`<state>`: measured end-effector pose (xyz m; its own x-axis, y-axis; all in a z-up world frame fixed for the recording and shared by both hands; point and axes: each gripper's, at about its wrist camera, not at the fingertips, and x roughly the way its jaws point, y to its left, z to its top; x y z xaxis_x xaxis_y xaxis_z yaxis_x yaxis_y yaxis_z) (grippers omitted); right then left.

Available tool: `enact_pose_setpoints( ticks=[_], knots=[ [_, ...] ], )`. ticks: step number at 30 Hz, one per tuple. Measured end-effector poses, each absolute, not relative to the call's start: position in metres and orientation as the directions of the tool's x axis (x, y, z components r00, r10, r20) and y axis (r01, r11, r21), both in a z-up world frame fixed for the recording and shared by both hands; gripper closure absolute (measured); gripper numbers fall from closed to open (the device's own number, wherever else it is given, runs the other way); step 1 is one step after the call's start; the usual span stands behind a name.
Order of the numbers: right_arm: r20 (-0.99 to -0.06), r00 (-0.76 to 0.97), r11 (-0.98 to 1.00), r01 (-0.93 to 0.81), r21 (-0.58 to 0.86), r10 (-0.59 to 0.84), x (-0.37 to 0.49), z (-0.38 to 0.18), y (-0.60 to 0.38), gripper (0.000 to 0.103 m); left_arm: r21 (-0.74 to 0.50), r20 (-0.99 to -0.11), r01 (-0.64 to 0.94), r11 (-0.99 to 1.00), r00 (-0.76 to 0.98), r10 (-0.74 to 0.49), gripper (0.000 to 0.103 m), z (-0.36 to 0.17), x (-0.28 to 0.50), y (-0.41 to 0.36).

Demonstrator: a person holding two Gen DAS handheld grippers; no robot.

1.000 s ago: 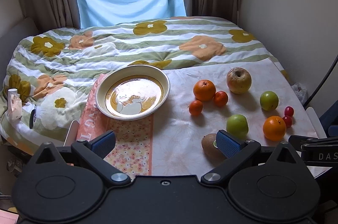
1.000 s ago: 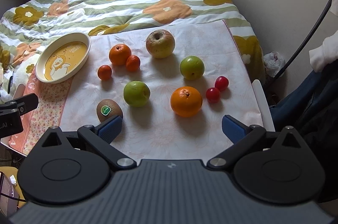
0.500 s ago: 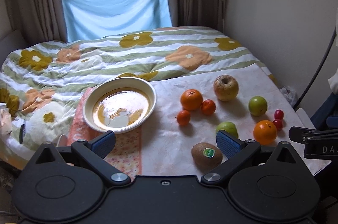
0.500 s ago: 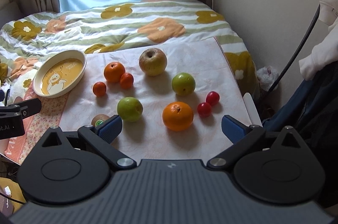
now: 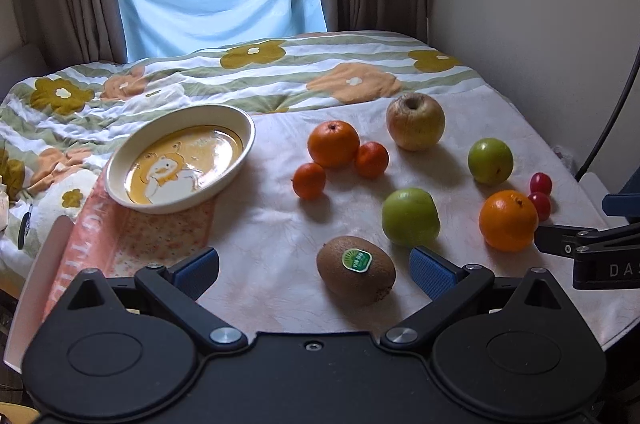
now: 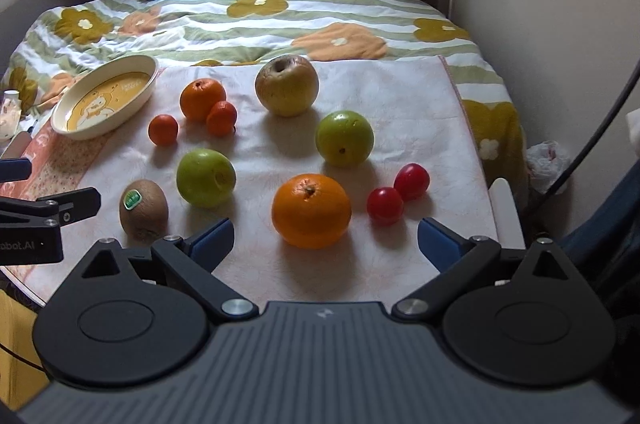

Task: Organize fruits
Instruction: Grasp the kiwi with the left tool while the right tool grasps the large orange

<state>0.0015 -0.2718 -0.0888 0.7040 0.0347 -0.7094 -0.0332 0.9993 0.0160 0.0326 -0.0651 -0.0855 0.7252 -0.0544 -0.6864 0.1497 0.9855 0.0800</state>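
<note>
Brown kiwi point(image 5: 356, 270) between wide left claw point(image 5: 314, 270) pads; right claw point(image 6: 326, 242) wide, empty.

Both grippers are moving in closer over the cloth: the left gripper point(image 5: 314, 270) is now bringing its spread fingers around the kiwi point(image 5: 355, 270), while the right gripper point(image 6: 326, 242) is nearing the orange point(image 6: 311, 210).

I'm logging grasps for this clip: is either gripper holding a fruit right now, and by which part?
Nothing is held. The left gripper and right gripper are both open; the kiwi and near orange lie free on the cloth.
</note>
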Motion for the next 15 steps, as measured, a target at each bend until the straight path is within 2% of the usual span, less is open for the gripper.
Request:
enact_pose_setpoints(
  ticks=[8,15],
  knots=[
    [-0.705,0.701,0.993,-0.114,0.036,0.107,0.018,-0.123,-0.28,0.0,0.106,-0.661,0.136,0.985,0.749,-0.033,0.003,-0.121,0.038,-0.083],
    [-0.71,0.689,0.989,-0.132,0.073,0.145,0.031,-0.141,-0.28,0.004,0.116,-0.679,0.128,0.985,0.734,-0.016,0.013,-0.144,0.049,-0.093]
  ],
)
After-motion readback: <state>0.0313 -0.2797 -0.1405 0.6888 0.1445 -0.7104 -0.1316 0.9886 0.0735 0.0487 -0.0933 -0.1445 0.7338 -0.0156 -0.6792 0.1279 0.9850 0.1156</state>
